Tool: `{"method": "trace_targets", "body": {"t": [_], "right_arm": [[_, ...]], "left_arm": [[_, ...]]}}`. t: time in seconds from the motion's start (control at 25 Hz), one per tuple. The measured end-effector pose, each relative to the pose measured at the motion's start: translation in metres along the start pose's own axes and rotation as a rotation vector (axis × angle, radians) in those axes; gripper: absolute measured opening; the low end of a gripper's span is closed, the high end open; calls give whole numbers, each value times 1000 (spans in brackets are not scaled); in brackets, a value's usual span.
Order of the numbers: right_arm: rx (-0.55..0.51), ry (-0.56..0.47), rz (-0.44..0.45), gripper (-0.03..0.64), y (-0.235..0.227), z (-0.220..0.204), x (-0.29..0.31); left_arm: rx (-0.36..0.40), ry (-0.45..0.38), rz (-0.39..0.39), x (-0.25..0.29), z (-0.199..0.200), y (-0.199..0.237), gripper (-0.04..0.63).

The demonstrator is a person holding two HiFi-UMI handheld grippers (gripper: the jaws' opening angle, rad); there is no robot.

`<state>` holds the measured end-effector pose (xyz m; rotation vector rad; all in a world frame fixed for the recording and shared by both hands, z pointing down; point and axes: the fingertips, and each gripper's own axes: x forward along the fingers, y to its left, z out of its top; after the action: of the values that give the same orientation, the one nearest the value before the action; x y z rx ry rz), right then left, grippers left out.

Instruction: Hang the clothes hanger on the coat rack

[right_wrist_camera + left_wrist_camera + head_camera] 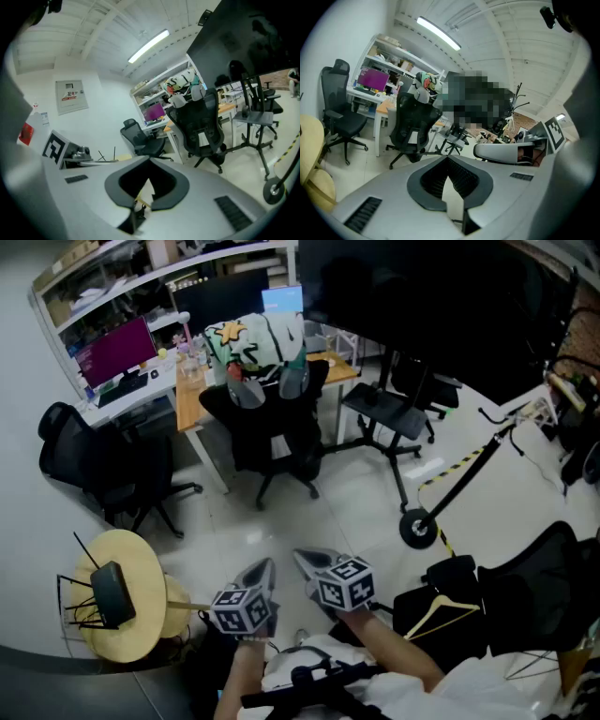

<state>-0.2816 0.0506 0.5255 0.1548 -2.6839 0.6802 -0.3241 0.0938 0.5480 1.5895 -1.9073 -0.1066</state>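
Both of your grippers are up front at the bottom centre of the head view, and neither holds anything. The left gripper (pixel 264 570) has its jaws pinched together at the tips, with only floor showing behind them. The right gripper (pixel 305 561) is closed too, tips meeting on nothing.

The hanger (pixel 439 604) is not in hand yet. It lies at the lower right of the head view on a heap of dark clothing (pixel 469 629), just beside your right arm. What looks like the coat rack (pixel 517 101) shows as thin dark prongs right of centre in the left gripper view, well apart from you.

So I judge the pick-up comes first. Open the right jaws wide before you swing over, then come down on the hanger near its neck, where hook meets shoulders. A grip there should keep the hook free and upright for the rack. Close firmly, because a thin bar could twist in the pads. Keep the left gripper clear, or use it to steady one shoulder.

Now your room. The pale floor ahead is open. The scooter (pixel 419 526) leans across the right centre, so its wheel and stem may stand in your path to the rack. The black chair (pixel 539 577) crowds the hanger on the right. At the lower left sits the round table (pixel 141 568), close by your left elbow. The office chair (pixel 277 437) at upper centre is well off.
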Motion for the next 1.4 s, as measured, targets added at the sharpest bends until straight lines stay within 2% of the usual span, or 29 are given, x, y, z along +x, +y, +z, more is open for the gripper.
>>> {"method": "trace_targets", "body": {"t": [0.24, 0.6, 1.0, 1.4], "right_arm": [[24, -36, -54, 11, -17, -1, -10], [99, -97, -204, 12, -35, -25, -57], [209, -177, -397, 12, -101, -54, -147], [303, -258, -519, 12, -142, -73, -213]], "left_arm": [[26, 7, -50, 7, -1, -11, -12], [82, 103, -204, 27, -27, -49, -12], [162, 228, -371, 79, -73, -135, -12], [261, 354, -538, 113, -110, -216, -12]]}}
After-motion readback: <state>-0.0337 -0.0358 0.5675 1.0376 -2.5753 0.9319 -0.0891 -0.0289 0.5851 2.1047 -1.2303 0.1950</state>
